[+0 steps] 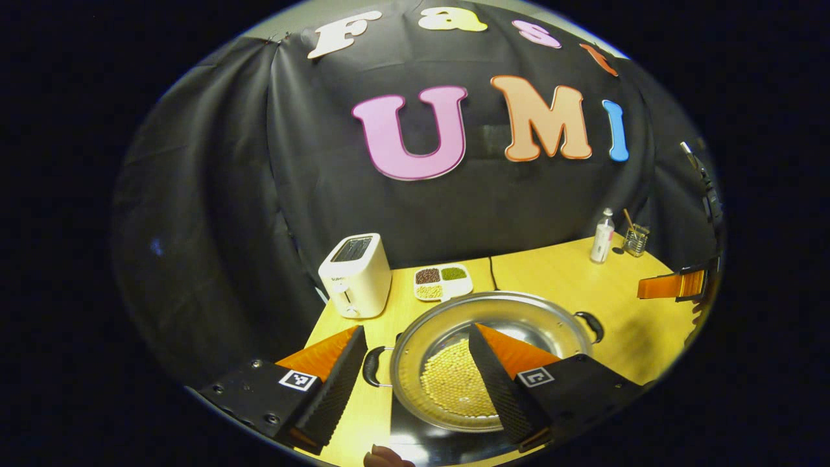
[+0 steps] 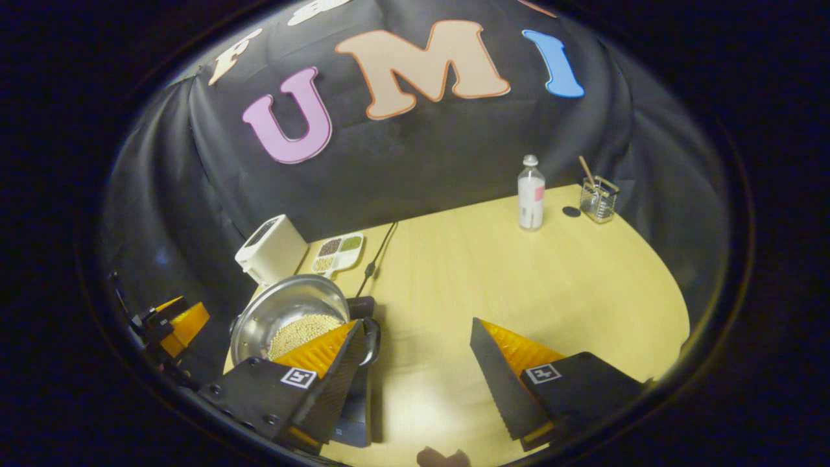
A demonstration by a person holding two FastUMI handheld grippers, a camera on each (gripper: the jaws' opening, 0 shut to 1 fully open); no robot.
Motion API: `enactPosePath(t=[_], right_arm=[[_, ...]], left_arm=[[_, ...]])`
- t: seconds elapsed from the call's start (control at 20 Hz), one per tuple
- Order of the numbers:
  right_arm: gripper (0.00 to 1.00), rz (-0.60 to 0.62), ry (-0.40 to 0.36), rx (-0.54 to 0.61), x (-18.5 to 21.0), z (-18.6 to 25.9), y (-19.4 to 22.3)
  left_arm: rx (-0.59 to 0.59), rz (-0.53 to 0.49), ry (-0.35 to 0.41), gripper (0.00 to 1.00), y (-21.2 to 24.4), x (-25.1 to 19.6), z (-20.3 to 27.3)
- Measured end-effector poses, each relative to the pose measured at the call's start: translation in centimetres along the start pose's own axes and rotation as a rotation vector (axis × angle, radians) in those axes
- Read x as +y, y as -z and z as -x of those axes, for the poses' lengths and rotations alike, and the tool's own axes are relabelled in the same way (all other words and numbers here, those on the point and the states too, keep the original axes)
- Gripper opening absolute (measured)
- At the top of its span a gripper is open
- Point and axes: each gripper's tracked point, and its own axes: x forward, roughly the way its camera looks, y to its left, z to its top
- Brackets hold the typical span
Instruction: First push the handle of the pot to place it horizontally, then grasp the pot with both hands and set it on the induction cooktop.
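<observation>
A silver pot (image 1: 519,318) holding pale beans (image 1: 454,383) rests on a black induction cooktop (image 1: 441,447) at the table's near left. Black loop handles stick out to its left (image 1: 373,366) and right (image 1: 591,325). My left gripper (image 1: 415,329) is open and straddles the left rim, one finger outside the handle, the other above the beans. In the right gripper view the pot (image 2: 285,305) lies lower left on the cooktop (image 2: 358,415). My right gripper (image 2: 416,323) is open, its left finger just beside the pot's right handle (image 2: 375,342); it also shows far right (image 1: 674,285).
A white toaster (image 1: 355,275) and a divided tray of beans (image 1: 443,282) stand behind the pot. A cable (image 2: 376,259) runs back from the cooktop. A bottle (image 2: 531,193), a dark cap (image 2: 571,211) and a glass holder (image 2: 598,198) stand at the far right.
</observation>
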Motion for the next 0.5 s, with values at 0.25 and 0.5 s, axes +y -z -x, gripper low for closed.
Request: enactPosePath(t=[0.25, 0.5], right_arm=[[1.0, 0.045, -0.044, -0.134, -4.2, 6.7, -3.9], [1.0, 0.026, -0.107, -0.275, -5.7, 13.3, -8.9]], left_arm=[[-0.097, 0.014, -0.021, 0.98, -5.2, -5.7, 5.9], [-0.203, 0.015, -0.024, 0.97, -10.3, -10.7, 12.7]])
